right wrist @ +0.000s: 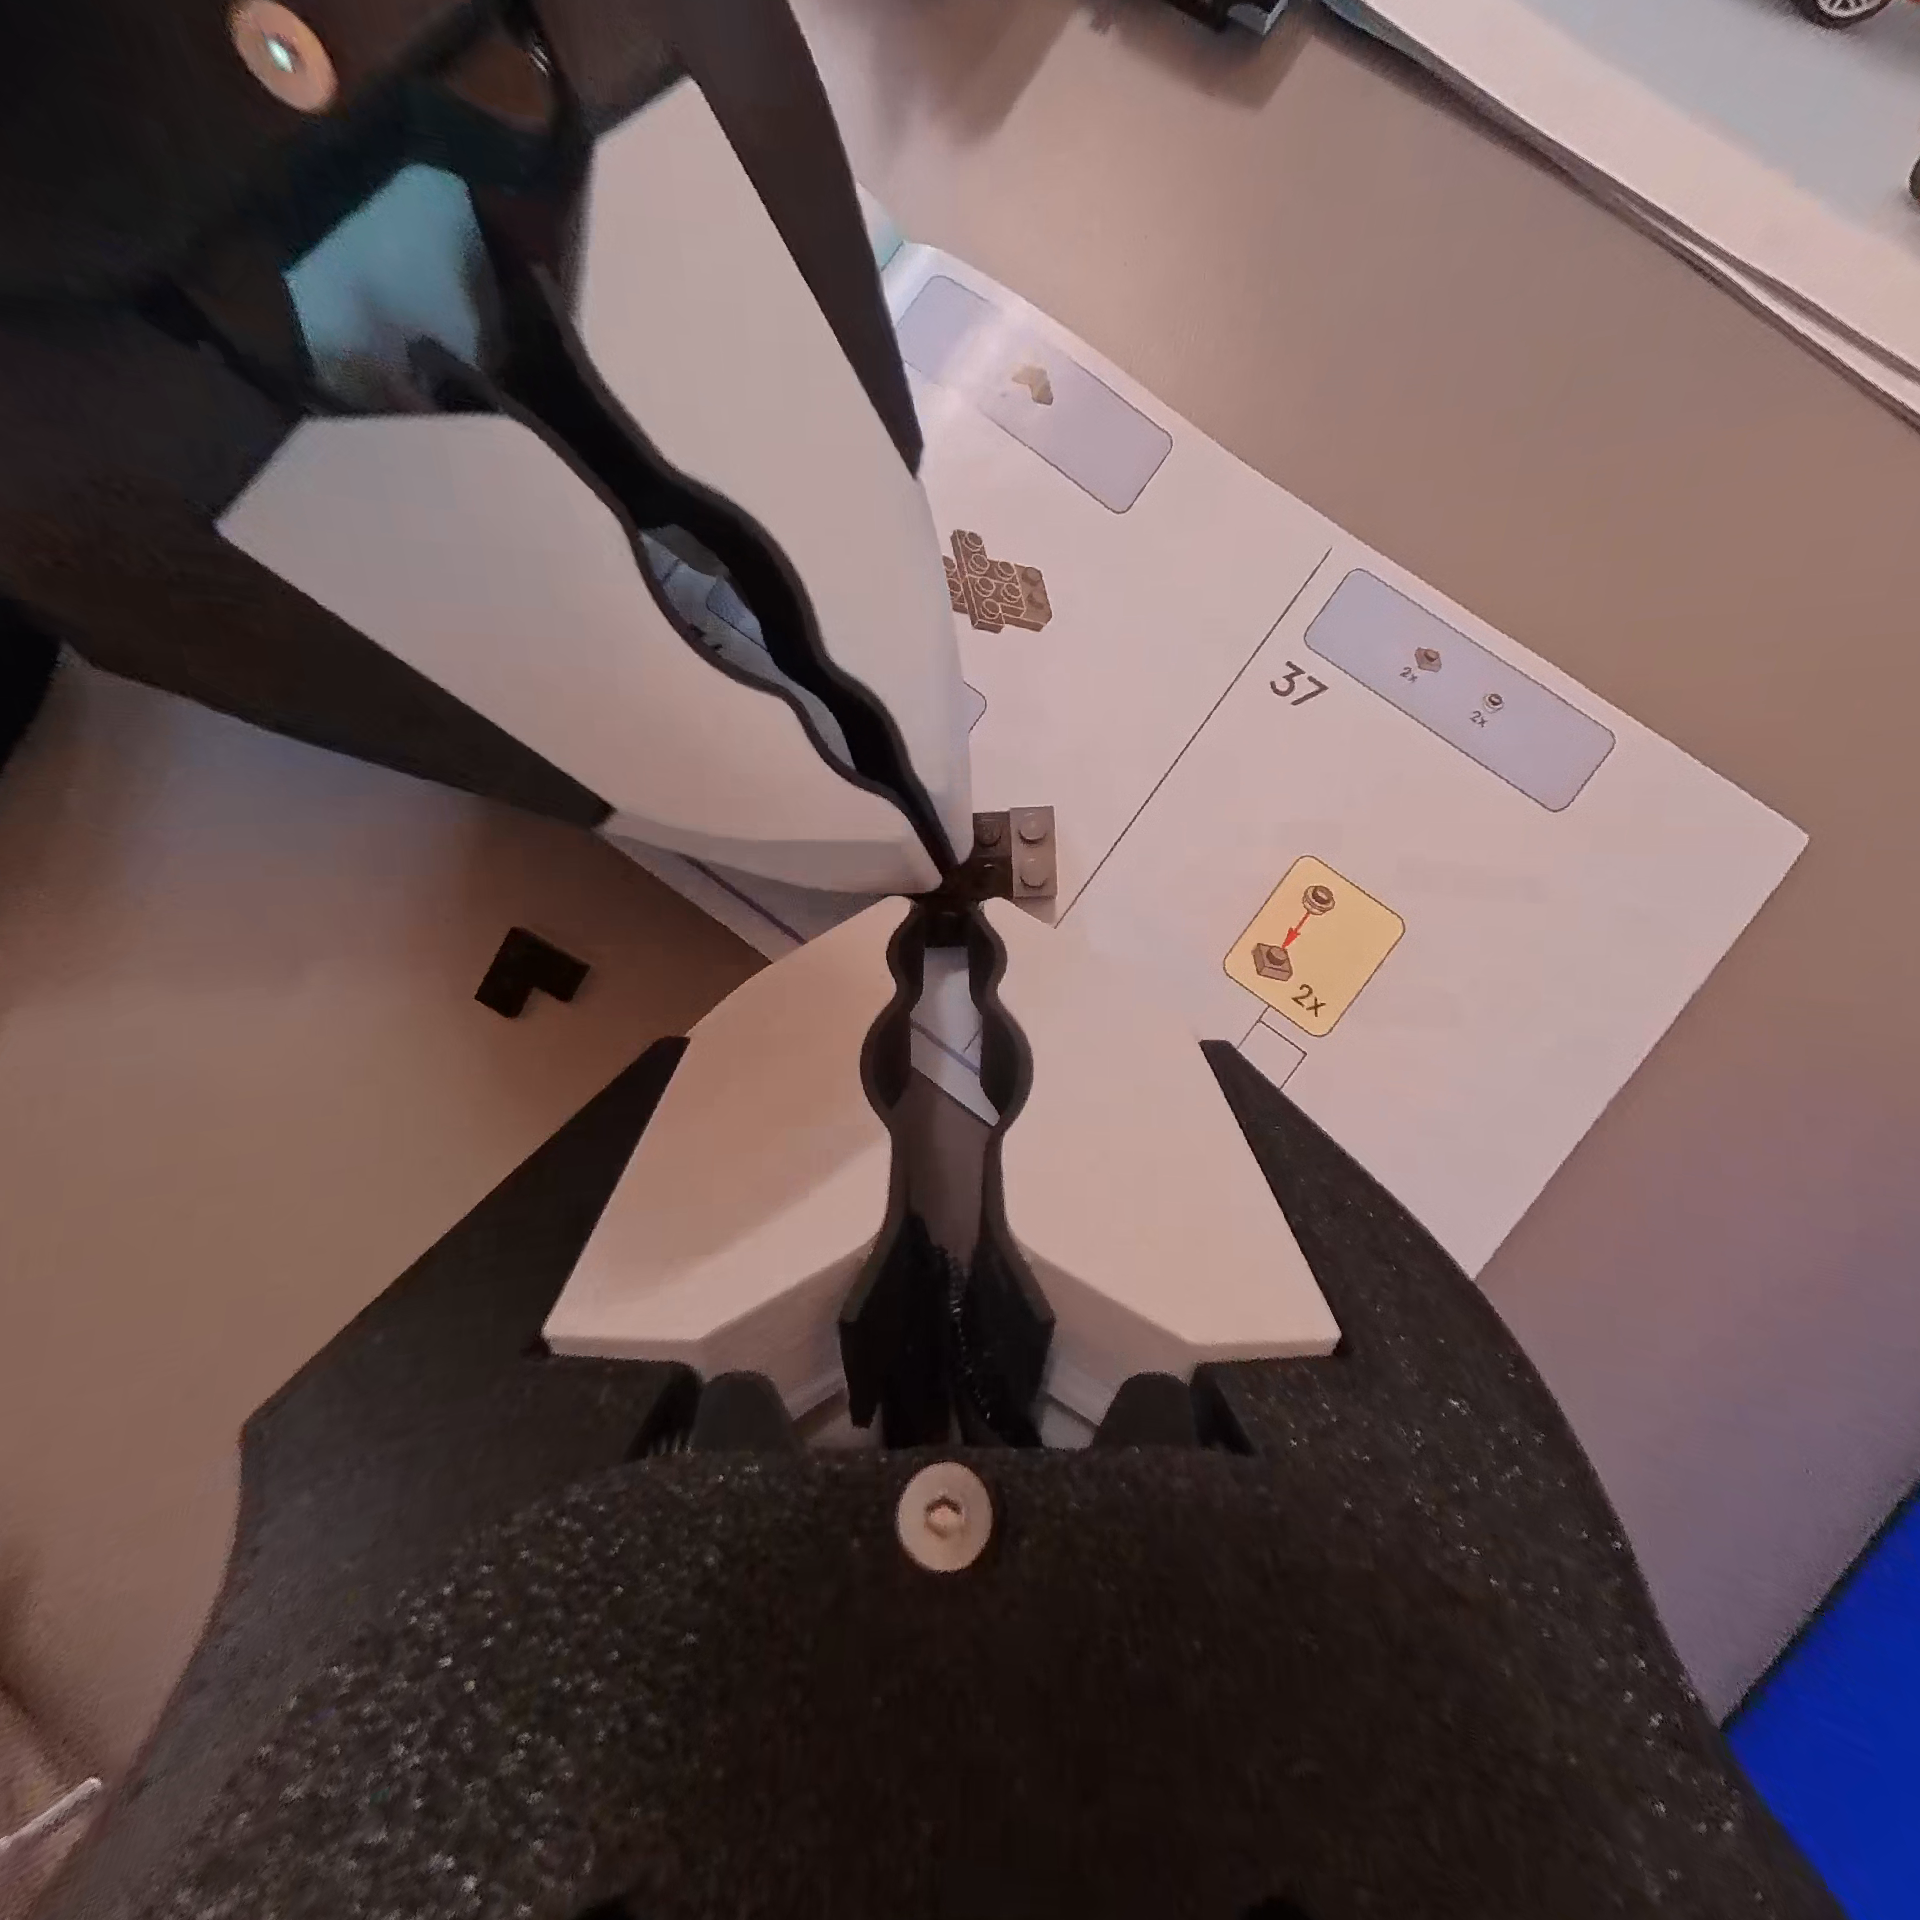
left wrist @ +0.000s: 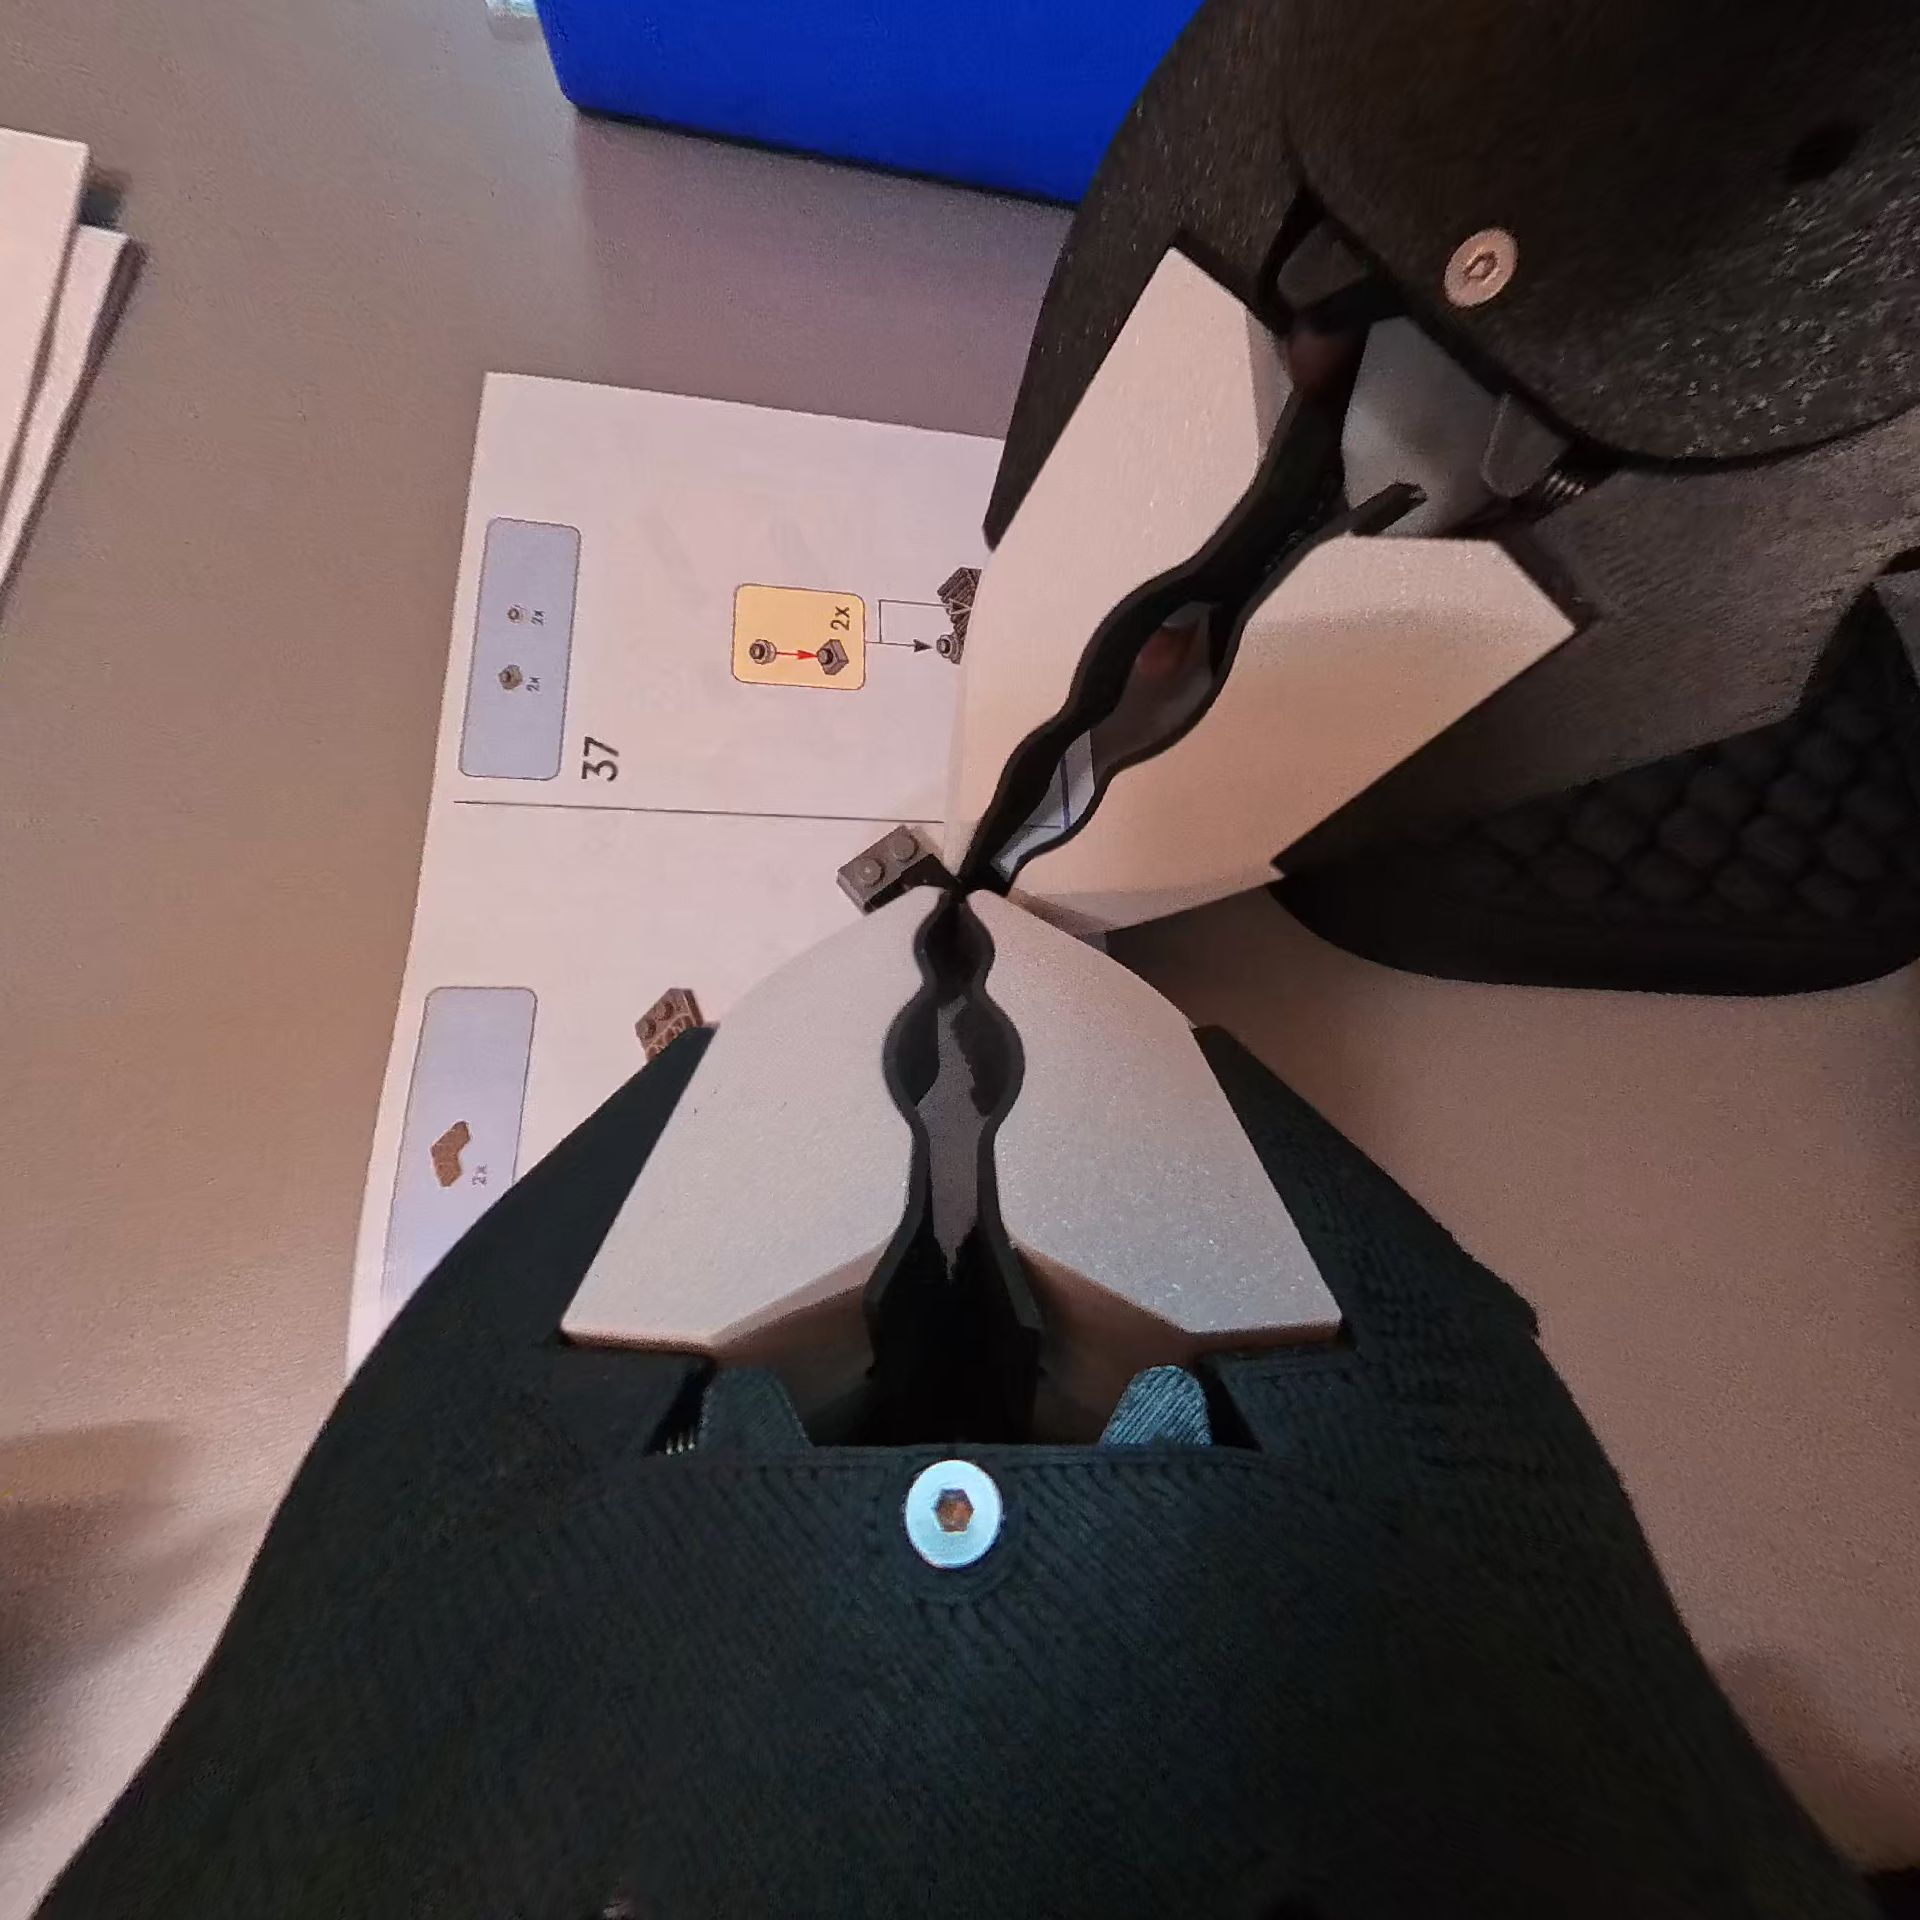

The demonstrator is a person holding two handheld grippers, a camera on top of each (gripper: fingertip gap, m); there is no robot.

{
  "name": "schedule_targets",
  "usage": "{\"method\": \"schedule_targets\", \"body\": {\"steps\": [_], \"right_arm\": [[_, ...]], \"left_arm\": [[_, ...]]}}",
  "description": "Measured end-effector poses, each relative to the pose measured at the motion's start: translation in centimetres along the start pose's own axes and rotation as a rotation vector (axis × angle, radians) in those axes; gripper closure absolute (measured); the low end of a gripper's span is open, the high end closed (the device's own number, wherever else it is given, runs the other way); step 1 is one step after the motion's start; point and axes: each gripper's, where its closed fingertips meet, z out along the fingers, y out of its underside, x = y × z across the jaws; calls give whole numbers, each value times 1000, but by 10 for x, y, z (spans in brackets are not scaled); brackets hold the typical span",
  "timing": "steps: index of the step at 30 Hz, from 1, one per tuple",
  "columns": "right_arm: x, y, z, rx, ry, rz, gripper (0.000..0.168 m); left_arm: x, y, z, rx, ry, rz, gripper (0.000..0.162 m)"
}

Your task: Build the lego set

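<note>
Meeting tip to tip over the instruction booklet (left wrist: 665,727), both tongs are clenched. Left tongs (left wrist: 951,909) come up from the bottom of the left wrist view, fingers (left wrist: 790,1132) pressed together at the tips, wavy black pads touching at the front. Right tongs (right wrist: 945,920) look the same in the right wrist view, white fingers (right wrist: 727,1164) closed to a point.

Small gray lego assembly (right wrist: 1013,852) sits right at the meeting point: a few studded plates, lighter gray on the outer side, darker toward the tips. A dark part of it is pinched at the tips of the right tongs; the left tongs close on its edge from the other side. Cannot tell exactly how much of it each pair grips, since the tips hide the contact. In the left wrist view the same piece (left wrist: 888,862) pokes out to the left of the tips, tilted, above the page.

Booklet lies open and flat on the gray-brown bench (left wrist: 229,727), showing part diagrams. Loose black L-shaped lego piece (right wrist: 530,974) lies on the bench beside the booklet, apart from the tongs. Blue box (left wrist: 831,83) stands beyond the booklet. White stacked sheets (left wrist: 52,312) lie at the bench edge.
</note>
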Motion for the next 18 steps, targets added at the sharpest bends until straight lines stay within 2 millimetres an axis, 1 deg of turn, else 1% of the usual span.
{"method": "schedule_targets", "body": {"steps": [3,8,11,18], "right_arm": [[1,1,1,-5,3,-7,160],[1,1,1,-10,-3,-17,160],[0,0,2,-16,-6,-21,160],[1,1,2,-15,3,-24,160]], "left_arm": [[-1,0,2,-6,-5,-7,162],[-6,-6,-2,4,-36,9,162],[-6,-2,4,-39,-29,19,162],[-6,-1,6,-15,9,-75,162]]}}
